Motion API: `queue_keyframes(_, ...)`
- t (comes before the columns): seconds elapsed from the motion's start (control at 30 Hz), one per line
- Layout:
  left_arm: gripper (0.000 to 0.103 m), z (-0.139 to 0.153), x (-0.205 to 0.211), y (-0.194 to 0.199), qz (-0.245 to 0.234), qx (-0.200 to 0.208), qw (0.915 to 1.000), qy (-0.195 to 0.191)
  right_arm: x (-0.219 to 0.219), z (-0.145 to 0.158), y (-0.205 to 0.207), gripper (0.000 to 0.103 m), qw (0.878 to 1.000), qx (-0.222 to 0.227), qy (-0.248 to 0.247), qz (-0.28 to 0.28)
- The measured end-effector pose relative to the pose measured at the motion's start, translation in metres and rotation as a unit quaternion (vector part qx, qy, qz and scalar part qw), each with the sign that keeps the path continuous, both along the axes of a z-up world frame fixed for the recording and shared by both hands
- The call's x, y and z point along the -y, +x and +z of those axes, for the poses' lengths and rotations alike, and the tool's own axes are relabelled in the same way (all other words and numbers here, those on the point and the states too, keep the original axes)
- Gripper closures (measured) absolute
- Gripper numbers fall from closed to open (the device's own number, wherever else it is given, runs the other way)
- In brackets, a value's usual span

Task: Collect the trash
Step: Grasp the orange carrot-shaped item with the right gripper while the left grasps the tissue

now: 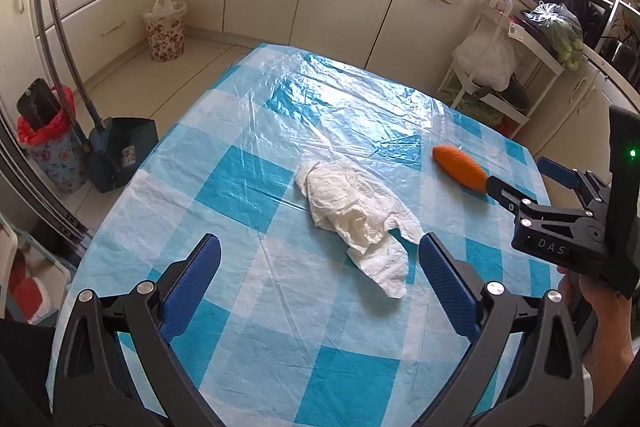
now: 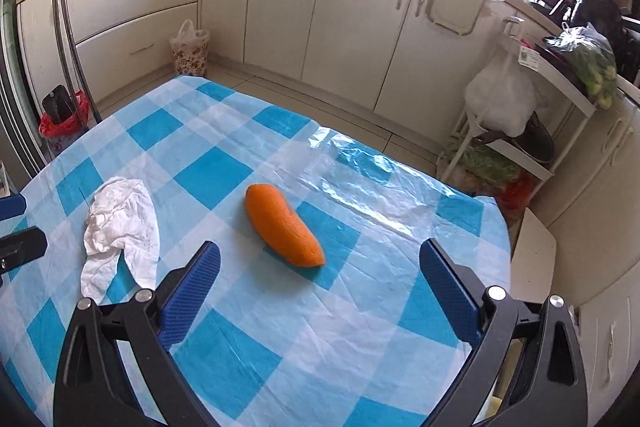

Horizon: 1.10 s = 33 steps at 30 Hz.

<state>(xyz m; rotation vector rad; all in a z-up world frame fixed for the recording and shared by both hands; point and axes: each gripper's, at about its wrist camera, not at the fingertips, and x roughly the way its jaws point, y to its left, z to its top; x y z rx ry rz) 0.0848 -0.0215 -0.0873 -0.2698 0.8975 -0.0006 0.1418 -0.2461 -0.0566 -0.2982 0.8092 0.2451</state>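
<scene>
1. A crumpled white paper towel (image 1: 356,211) is lying near the middle of the table, which is wearing a blue-and-white checked plastic tablecloth (image 1: 240,179); bare cloth is showing all around the towel.
2. The left gripper (image 1: 320,259), black-framed with blue finger pads, is hovering with its jaws spread wide and gripping nothing; the towel's trailing corner is lying just inside its right fingertip.
3. An orange spindle-shaped sponge-like piece (image 2: 284,225) is resting on the cloth to the right of the towel, apart from it, with checked cloth showing between them.
4. The right gripper (image 2: 320,263) is likewise standing wide open and empty, its jaws sitting to either side of the orange piece's near end without touching it.
5. In the left wrist view the right gripper is reaching in from the table's right edge, one blue finger lying close by the orange piece.
6. Beyond the table's far edge, tiled floor is running to cream cabinets, where a floral wastebasket lined with a white bag (image 1: 165,29) is standing.
7. Off the left edge, a blue dustpan (image 1: 120,155) and a red-lined floral bin (image 1: 52,147) are standing on the floor.
</scene>
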Motion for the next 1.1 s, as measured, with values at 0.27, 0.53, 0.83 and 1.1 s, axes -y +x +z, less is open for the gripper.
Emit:
queue_keyframes(0.27, 0.007, -0.015, 0.012, 0.032, -0.014, -0.024, 0.9995, 0.017, -0.013, -0.031, 0.044, 0.019, 0.998, -0.059, 0.017, 0.01)
queue_keyframes(0.53, 0.013, -0.03, 0.056, 0.062, -0.063, -0.041, 0.9926, 0.095, 0.0, -0.031, 0.04, 0.072, 0.994, -0.089, 0.055, 0.023)
queue_keyframes(0.83, 0.09, -0.018, 0.05, 0.05, -0.095, -0.021, 0.9942, 0.046, 0.014, -0.012, 0.016, 0.082, 0.992, -0.094, 0.084, 0.021)
queue_keyframes(1.1, 0.091, 0.021, 0.041, -0.001, -0.105, 0.028, 0.9939, 0.018, 0.044, 0.035, -0.037, 0.082, 0.989, -0.063, 0.136, -0.002)
